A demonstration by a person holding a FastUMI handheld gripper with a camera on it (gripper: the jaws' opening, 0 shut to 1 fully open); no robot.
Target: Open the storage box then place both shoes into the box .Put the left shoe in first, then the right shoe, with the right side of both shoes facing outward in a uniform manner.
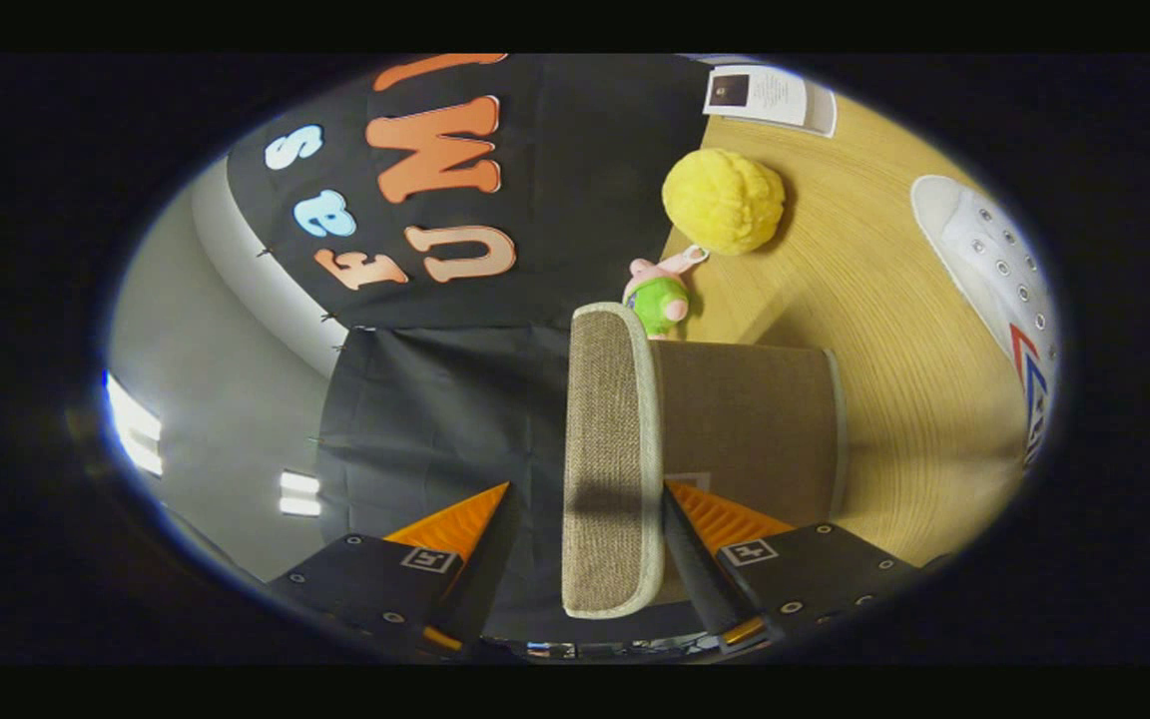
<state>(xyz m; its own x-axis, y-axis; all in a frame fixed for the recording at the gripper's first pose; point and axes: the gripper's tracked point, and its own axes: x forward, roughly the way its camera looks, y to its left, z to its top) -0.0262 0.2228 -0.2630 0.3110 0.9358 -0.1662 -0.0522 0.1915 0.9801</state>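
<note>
The wide light-wood tabletop (864,330) carries everything here, and the camera is rolled onto its side, so the table stands like a wall next to the black cloth backdrop (575,200). That roll makes sense: I'd say the gripper has been turned so its fingers can straddle a lid edge.

Next in size is the brown woven-fabric storage box (750,419) with pale trim. Its matching fabric lid (605,449) stands away from the box body, hinged along one edge, so the box looks part-way open. The lid's free edge runs between the two fingers.

The gripper (585,519) has its fingers spread wide. One finger lies close against the lid on the box side; the other is well apart from it, so nothing is pinched. To my eye the lid is being levered or pushed, not gripped.

A white canvas shoe (994,270) with metal eyelets and a red-and-blue side mark lies on the table well beyond the box, waiting its turn. Which shoe it is, I cannot tell.

A fluffy yellow ball (723,200) sits past the box, a small pink-and-green plush toy (660,298) just beside it, and a printed white card (770,97) lies further off, all seemingly clutter.
</note>
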